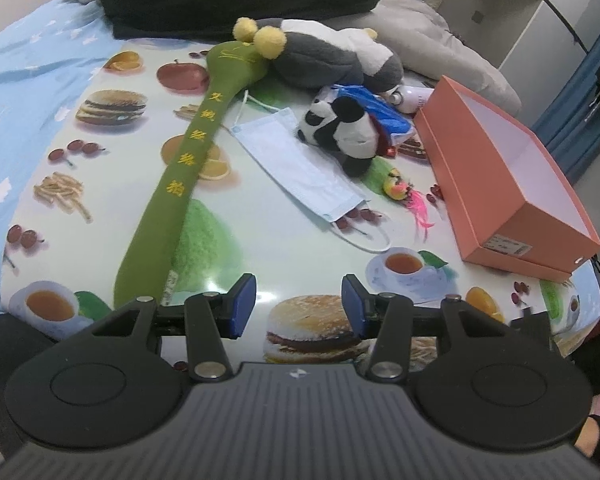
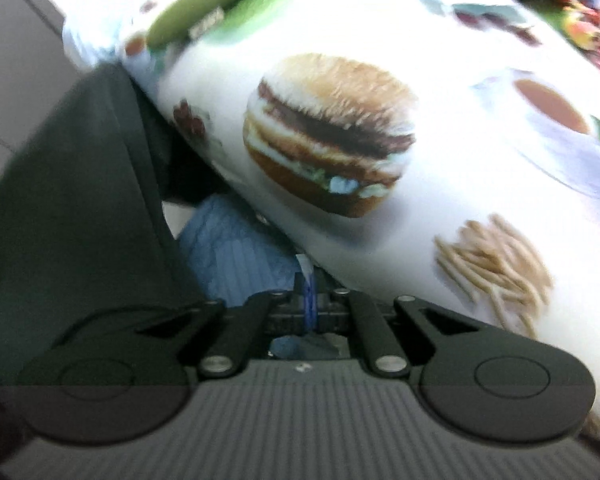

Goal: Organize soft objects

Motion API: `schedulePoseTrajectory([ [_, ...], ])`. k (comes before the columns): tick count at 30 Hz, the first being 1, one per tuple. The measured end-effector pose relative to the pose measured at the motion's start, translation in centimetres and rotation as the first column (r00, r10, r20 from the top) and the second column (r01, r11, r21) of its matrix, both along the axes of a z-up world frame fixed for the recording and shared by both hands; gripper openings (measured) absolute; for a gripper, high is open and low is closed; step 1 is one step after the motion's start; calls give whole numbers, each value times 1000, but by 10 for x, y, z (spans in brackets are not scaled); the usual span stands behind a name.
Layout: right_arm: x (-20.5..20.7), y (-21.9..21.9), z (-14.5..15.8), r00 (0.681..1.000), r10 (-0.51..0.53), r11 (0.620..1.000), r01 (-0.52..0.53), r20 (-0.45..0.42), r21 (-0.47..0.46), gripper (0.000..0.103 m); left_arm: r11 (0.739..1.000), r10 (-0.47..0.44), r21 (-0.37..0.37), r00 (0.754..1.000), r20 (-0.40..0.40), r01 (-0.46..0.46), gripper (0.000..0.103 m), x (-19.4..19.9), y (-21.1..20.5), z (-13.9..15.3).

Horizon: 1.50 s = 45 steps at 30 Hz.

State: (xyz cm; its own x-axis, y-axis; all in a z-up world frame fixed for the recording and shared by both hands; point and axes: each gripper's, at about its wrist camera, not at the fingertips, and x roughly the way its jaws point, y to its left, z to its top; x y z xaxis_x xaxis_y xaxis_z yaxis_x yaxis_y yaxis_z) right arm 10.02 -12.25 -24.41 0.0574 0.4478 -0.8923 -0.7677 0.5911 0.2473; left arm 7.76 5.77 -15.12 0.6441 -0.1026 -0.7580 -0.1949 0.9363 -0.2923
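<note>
My left gripper (image 1: 299, 304) sits half-open, empty, over the tabletop (image 1: 284, 248). Face mask (image 1: 300, 168) at 12 o'clock, panda plush (image 1: 342, 130) at 1. Right gripper (image 2: 309, 300) pinches blue fabric (image 2: 236, 248) (blurry, off the tabletop's edge).

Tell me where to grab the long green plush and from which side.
Grip the long green plush at its narrow middle, where the yellow lettering runs, coming from above with the jaws set across its width. It lies flat on the printed table cover, with bare cover on both sides there. Its far head end leans against the grey plush, so that end is probably more awkward.
</note>
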Motion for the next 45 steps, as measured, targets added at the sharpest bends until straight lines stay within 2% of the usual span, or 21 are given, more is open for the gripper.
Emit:
schedulePoseTrajectory([
  [5,7,-26,31,995,-96,992,93,33,81,5,1000,-23,6,1000,21,23,53,5,-12,9],
  [13,12,-54,65,971,-218,967,201,98,157,5,999,-49,8,998,49,49,53,10,-25,21],
  [19,12,-63,91,944,-295,942,262,146,209,5,998,-67,-7,995,74,68,53,18,-31,31],
  [24,15,-73,122,910,-362,915,306,204,262,5,995,-99,-15,989,110,101,53,29,-43,45],
  [33,39,-98,181,808,-486,856,365,332,366,5,984,-175,11,967,187,176,54,65,-72,83],
  [37,55,-115,208,750,-541,825,385,380,414,5,978,-210,37,951,225,207,53,80,-88,102],
  [40,72,-131,229,693,-595,790,411,408,454,5,974,-227,45,943,244,223,53,90,-98,112],
  [42,86,-142,238,656,-625,771,435,422,466,5,971,-237,48,939,248,233,53,96,-104,116],
  [45,110,-157,240,618,-663,744,478,422,467,5,967,-256,57,936,242,250,53,104,-114,118],
])
